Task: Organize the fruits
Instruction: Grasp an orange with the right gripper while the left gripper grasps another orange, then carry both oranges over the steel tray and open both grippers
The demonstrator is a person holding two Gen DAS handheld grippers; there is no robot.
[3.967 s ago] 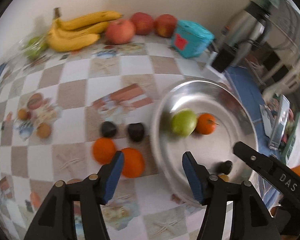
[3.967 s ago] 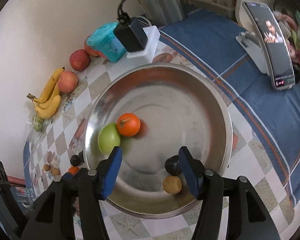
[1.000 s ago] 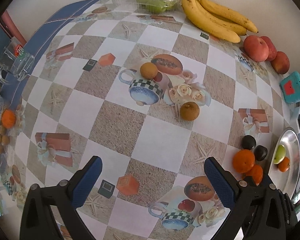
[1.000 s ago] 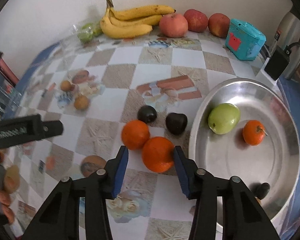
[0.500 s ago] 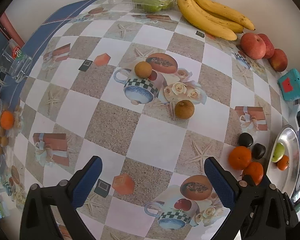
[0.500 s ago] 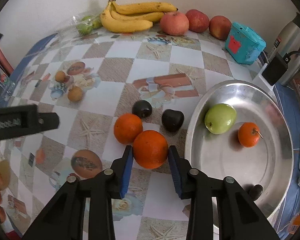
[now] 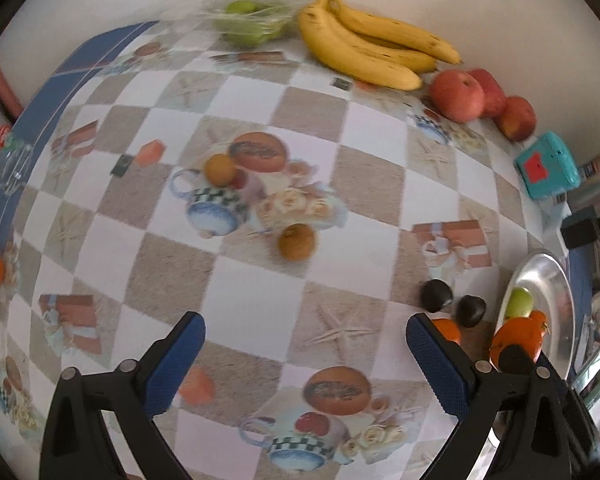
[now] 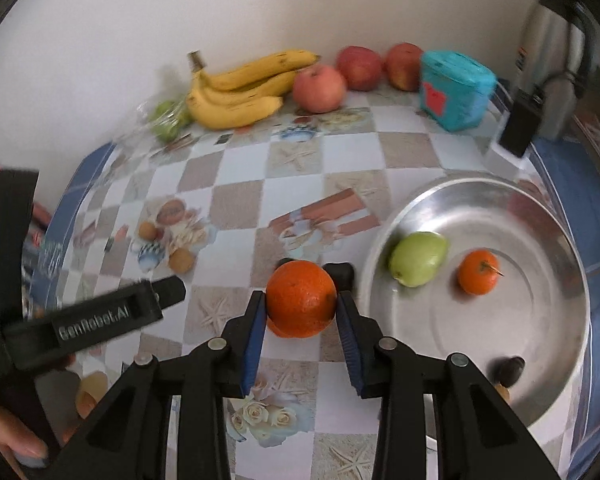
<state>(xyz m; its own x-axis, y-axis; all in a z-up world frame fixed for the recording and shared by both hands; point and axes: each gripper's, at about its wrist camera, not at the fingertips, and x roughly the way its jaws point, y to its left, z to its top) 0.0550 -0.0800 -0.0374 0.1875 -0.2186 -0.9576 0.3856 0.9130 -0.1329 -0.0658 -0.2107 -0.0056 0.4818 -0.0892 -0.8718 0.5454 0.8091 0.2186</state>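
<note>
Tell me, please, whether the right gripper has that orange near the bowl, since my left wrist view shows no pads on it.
Observer: Yes. The right gripper has just been closing, and its pads now press both sides of the orange.
Operator: What lies in the bowl besides the green fruit and the small orange?
Observer: A dark fruit lies against the bowl's near wall.
Operator: Is there room in the middle?
Observer: Yes, the middle is bare; the green fruit and the small orange sit toward the bowl's left side.
</note>
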